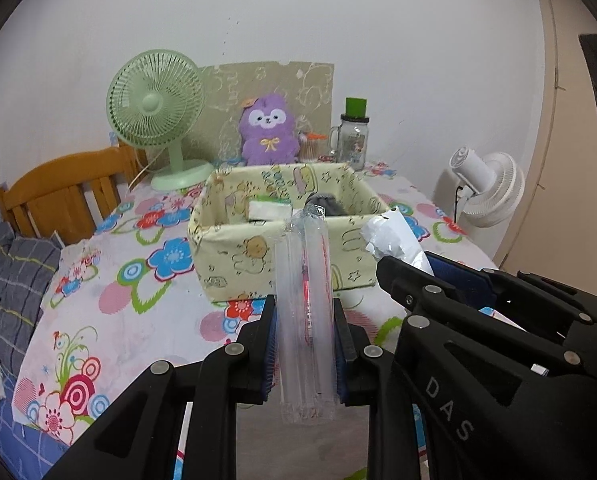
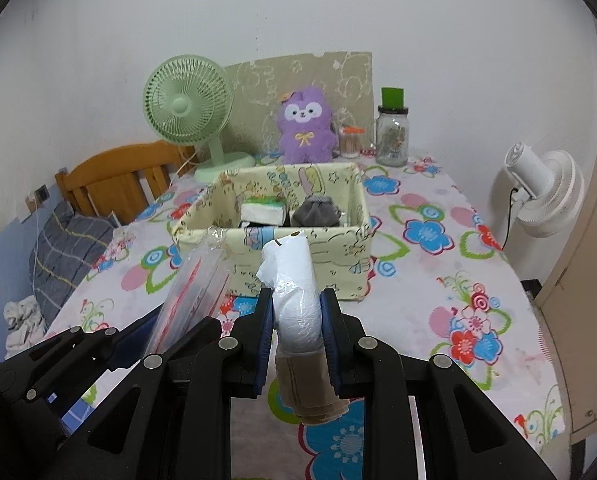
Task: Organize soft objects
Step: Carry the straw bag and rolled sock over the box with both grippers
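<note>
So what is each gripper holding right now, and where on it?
Left gripper clamps a clear plastic packet near its lower end. Right gripper clamps a white plastic roll around its middle.

Partly hidden inside the box
Dark grey soft bundle [image 1: 325, 205] half masked behind pale patterned fabric box wall [image 1: 234, 256]; print on clear plastic sleeve [image 1: 306, 308] unreadable.

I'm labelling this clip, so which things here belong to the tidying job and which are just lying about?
Job: clear plastic packet in left gripper; white plastic-wrapped roll in right gripper; fabric box.
Lying about: green fan, purple plush, glass jar, white fan.
</note>
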`<state>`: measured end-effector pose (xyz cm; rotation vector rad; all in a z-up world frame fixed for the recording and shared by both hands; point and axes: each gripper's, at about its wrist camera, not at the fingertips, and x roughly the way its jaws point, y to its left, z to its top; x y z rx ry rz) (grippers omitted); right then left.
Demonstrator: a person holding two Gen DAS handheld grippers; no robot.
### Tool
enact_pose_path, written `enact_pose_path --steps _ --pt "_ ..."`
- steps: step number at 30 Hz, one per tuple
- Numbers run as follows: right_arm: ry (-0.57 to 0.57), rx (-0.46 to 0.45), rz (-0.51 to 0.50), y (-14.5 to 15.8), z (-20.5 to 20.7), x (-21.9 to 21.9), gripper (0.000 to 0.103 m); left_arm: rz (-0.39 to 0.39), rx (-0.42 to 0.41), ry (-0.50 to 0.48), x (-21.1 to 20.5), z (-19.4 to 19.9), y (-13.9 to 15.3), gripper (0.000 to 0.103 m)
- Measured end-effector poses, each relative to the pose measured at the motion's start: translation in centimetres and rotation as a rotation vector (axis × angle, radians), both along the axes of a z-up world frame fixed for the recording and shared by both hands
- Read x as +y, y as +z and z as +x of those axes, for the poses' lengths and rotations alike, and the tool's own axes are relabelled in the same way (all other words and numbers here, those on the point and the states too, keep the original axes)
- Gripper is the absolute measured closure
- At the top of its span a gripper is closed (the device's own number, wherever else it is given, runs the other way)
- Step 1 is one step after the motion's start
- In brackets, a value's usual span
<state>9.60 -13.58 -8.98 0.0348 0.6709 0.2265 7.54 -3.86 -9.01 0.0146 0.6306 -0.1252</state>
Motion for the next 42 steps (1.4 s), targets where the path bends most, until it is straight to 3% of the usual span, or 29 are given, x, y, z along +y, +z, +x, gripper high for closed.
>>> enact_pose_path --steps 20,42 --pt "-0.012 -0.101 0.009 5.3 -0.4 -0.6 0.077 0.019 -0.099 -0.014 -0.7 -0.3 5.2 0.081" --pt "-0.010 -0.112 0.014 6.6 5.3 -0.4 0.077 0.029 -0.113 -0.007 -0.4 4.8 6.4 0.081"
